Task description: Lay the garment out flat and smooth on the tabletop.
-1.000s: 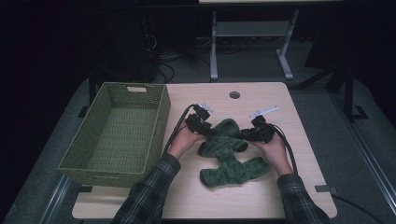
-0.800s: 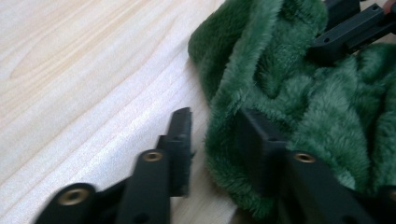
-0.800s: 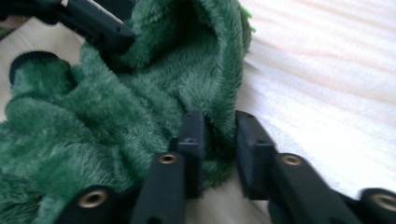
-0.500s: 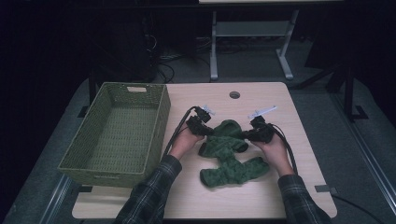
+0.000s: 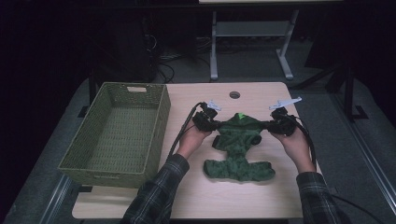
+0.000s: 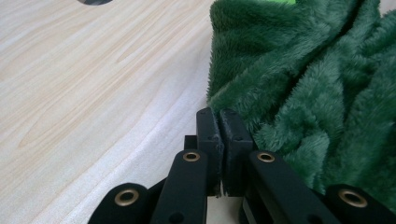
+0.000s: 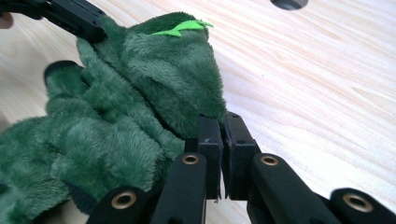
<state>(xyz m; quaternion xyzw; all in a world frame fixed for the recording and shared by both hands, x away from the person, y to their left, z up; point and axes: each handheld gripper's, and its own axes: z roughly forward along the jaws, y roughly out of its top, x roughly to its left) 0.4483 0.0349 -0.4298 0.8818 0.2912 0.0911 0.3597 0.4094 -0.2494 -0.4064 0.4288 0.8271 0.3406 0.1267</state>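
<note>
We see no readable writing anywhere. Nearest us, the green fleece garment [image 5: 239, 149] lies on the table [image 5: 196, 196], its lower end resting, its upper part held taut. Our left gripper [image 5: 209, 122] and right gripper [image 5: 275, 125] are each clenched on an upper corner. A bright green tag [image 7: 183, 27] marks the collar. The woven basket [image 5: 154, 112] stands left.

Dim room, grey floor, pale wooden table [image 5: 261, 205], metal-legged bench [image 5: 252, 35] behind, tangled cables [image 5: 163, 56].

No readable text, label, brand or number anywhere.
</note>
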